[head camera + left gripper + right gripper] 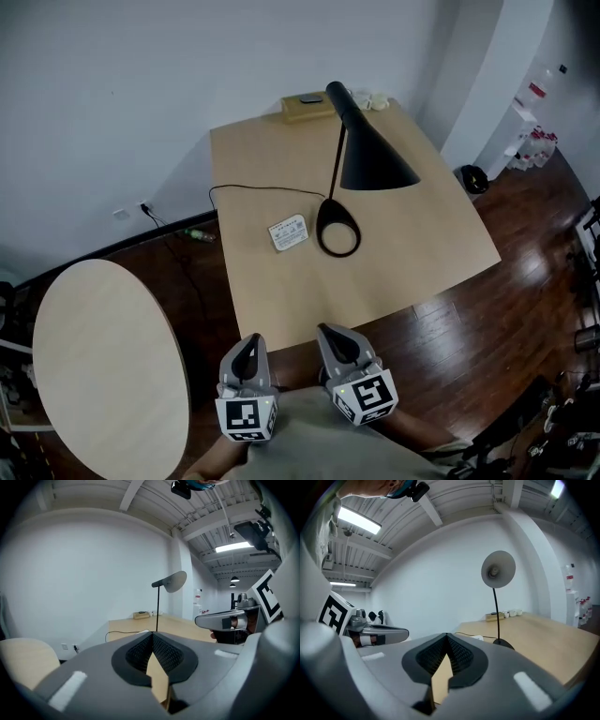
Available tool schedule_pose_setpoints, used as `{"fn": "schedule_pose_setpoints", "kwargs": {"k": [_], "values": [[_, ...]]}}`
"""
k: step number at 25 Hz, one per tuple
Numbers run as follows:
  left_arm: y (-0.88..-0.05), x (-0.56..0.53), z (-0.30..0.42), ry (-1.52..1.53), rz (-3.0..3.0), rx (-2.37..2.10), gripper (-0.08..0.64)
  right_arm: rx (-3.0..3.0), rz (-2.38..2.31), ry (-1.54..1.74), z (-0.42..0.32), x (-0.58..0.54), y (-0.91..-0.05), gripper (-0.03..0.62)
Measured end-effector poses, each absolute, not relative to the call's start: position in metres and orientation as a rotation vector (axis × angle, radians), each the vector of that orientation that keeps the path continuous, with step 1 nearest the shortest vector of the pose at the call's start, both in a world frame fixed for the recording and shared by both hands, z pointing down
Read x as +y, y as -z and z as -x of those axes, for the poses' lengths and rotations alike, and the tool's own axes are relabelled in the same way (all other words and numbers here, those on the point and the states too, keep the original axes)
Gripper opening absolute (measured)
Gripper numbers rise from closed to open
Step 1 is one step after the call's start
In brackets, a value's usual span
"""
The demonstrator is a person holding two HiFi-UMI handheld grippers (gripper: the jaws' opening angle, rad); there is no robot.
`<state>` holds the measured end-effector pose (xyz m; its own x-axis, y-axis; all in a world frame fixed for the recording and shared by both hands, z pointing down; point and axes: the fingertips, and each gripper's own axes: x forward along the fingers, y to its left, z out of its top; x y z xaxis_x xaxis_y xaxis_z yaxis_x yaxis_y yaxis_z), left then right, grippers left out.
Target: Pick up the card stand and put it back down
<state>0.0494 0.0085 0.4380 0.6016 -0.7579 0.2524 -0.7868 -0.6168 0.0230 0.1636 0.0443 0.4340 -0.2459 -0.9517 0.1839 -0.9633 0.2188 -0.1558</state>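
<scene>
The left gripper (248, 349) and right gripper (337, 337) have their jaws closed and empty, since the card stand (288, 232) sits well ahead.

The small white rectangular card stand (288, 232) sits on the light wooden desk (412, 234), near its middle and a little toward the left edge. It lies just left of the black lamp base (331, 204), slightly apart from it, turned at a slight angle. Its pale face carries fine print too small to read. Nothing grips it.
</scene>
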Motion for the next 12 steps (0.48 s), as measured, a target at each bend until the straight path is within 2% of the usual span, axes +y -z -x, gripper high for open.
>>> {"fn": "schedule_pose_setpoints", "kwargs": {"k": [12], "values": [[-0.445, -0.043, -0.037, -0.326, -2.656, -1.327, 0.008, -2.4, -1.846, -0.401, -0.152, -0.011, -0.449, 0.0]]}}
